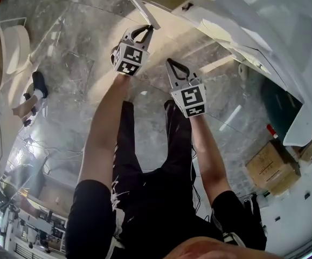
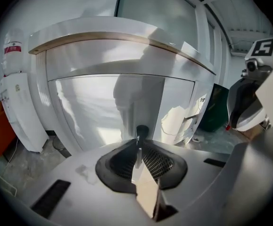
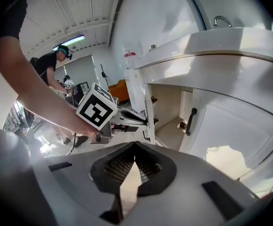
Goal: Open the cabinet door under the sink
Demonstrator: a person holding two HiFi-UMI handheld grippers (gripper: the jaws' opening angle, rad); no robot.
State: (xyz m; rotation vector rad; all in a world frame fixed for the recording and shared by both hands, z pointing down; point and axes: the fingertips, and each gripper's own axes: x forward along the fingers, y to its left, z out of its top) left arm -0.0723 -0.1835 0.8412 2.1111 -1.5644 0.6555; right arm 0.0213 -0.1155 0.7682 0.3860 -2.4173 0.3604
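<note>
The grey marble floor (image 1: 64,63) filled most of the head view. The white sink cabinet (image 1: 263,31) occupied the upper right of that view, its curved top overhanging the front.

Two doors were fitted under the top. The cabinet door (image 1: 137,4) targeted by the task stood swung out from the carcass. It appeared as a thin white panel at the upper centre of the head view. In the right gripper view, the pale cabinet interior (image 3: 169,105) was exposed directly behind it. The second door (image 3: 230,126) lay flush and closed at the right of that view.

Cardboard boxes (image 1: 271,169) sat on the floor at the lower right of the head view, well apart from the doors.

The left gripper (image 1: 146,30) was at the free edge of the open door, with its jaws pinching that edge. In the left gripper view, the panel ran edge-on between the jaws and a small dark part showed just beyond the tips.

The right gripper (image 1: 171,65) hung lower and to the right in the head view, near the left gripper but apart from both doors. Its jaws were pressed together at the tips with nothing between them.

A black bar handle (image 3: 190,121) stood upright on the closed door. A chrome faucet (image 3: 221,20) rose above the cabinet top at the upper right of the right gripper view.
</note>
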